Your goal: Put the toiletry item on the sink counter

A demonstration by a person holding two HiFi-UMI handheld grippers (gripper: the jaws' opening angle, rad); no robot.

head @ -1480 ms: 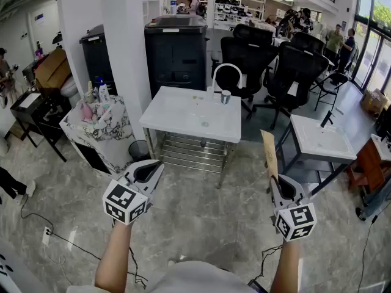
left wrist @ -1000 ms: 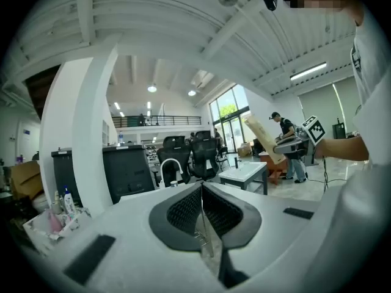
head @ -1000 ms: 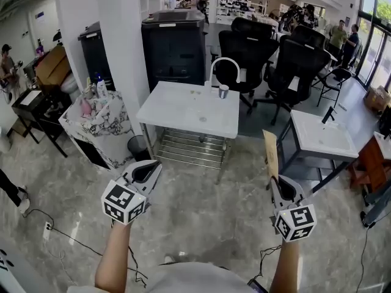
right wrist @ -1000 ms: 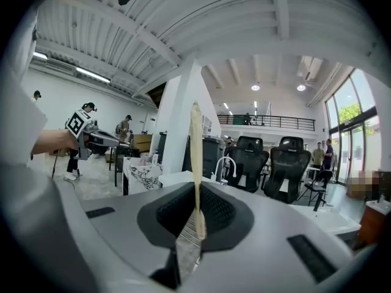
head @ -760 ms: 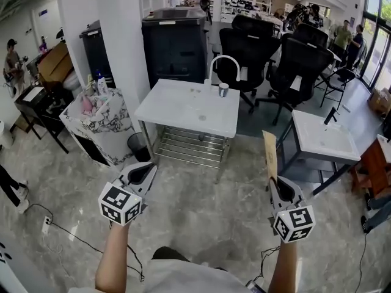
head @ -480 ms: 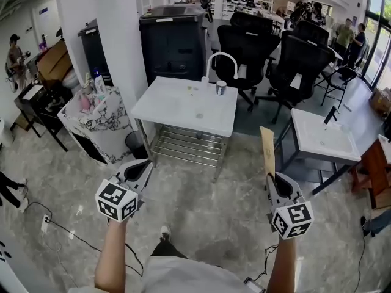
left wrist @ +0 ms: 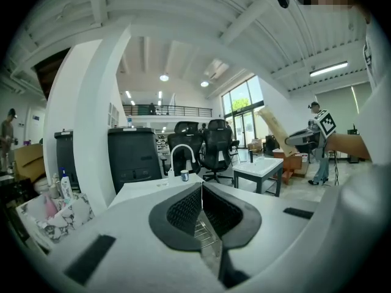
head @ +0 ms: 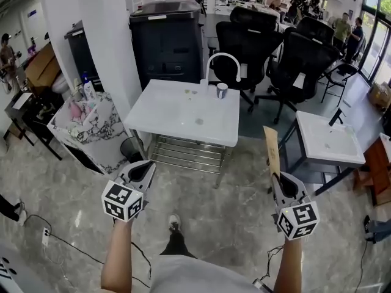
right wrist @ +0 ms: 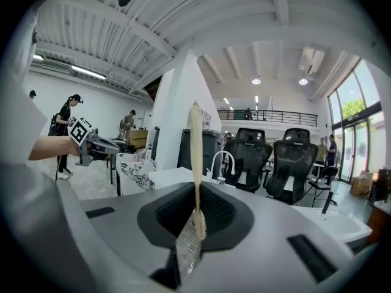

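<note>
Flat tan toiletry item (head: 270, 150) is held upright, its lower end pinched between the nearly closed jaws of the right tool (head: 276, 178), well apart from the white sink table (head: 160, 118). Left tool (head: 145, 167) is pressed together, nothing held.

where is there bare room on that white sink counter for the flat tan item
The sink counter is mostly bare: its left half and the front strip near the drain are free. Only the back edge is crowded, with the faucet and small cup.
</note>
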